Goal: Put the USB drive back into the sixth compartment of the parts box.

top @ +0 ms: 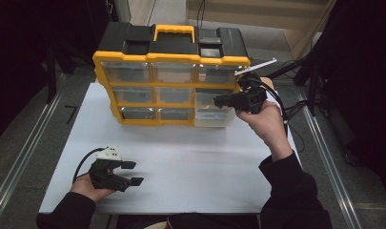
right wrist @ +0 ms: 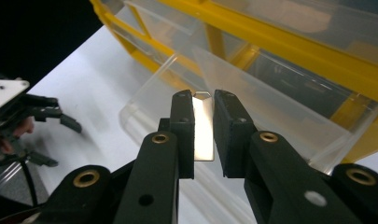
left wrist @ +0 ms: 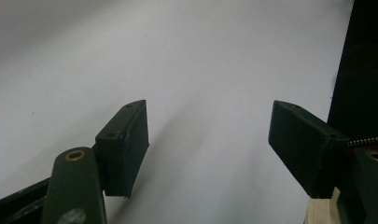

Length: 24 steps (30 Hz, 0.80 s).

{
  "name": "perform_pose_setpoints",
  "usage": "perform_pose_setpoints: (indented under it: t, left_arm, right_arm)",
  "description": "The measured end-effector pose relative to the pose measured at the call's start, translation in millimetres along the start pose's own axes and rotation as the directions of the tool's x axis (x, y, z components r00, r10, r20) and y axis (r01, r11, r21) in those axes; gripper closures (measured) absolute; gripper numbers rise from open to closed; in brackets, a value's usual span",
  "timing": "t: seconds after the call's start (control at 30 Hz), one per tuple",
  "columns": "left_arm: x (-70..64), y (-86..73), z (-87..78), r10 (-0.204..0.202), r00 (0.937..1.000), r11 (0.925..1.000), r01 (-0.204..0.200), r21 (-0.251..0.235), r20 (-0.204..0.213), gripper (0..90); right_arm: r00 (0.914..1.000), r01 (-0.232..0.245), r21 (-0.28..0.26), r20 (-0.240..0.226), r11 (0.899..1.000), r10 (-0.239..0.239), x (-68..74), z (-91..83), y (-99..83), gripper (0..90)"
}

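Left gripper [left wrist: 207, 140]: jaws wide apart over white table top [left wrist: 130, 51], nothing btwn them.

Two black jaws rise from bottom edge, pads [left wrist: 130, 149] facing each other. Bare white surface shows btwn and beyond them. Dark area past the right-hand jaw at frame edge. Thin coiled spring [left wrist: 366, 140] and pale block [left wrist: 322, 212] beside that jaw's base.

The high view looks forward and down on the white table [top: 181, 152], while each gripper view sits close behind its jaws; all share that tabletop.
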<state>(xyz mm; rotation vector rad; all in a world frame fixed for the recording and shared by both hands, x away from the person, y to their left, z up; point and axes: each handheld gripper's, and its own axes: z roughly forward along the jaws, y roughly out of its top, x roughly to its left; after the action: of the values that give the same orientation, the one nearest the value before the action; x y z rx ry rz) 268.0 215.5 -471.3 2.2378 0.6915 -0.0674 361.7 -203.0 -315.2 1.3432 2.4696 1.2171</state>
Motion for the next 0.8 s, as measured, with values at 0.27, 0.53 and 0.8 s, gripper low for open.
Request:
perform_pose_setpoints:
  t: [0.27, 0.53, 0.8]
  left_arm:
    - [-0.1, -0.1, 0.0, 0.001, 1.0, 1.0, -0.001, 0.001, -0.001, 29.6]
    - [-0.7, 0.0, 0.1, 0.001, 1.0, 1.0, -0.001, -0.002, 0.003, 29.7]
    - [-0.6, 0.1, -0.2, -0.001, 1.0, 1.0, 0.001, -0.002, 0.004, 29.6]
  right_arm:
    - [0.9988, -0.013, 0.016, 0.047, 1.0, 0.012, -4.7, 10.9, -0.1, 76.0]
    - [0.9988, -0.005, -0.01, 0.048, 1.0, 0.006, -3.9, 9.4, -1.8, 59.2]
    - [0.9996, 0.008, -0.039, -0.028, 0.999, -0.009, 6.7, -4.9, -5.4, 46.4]
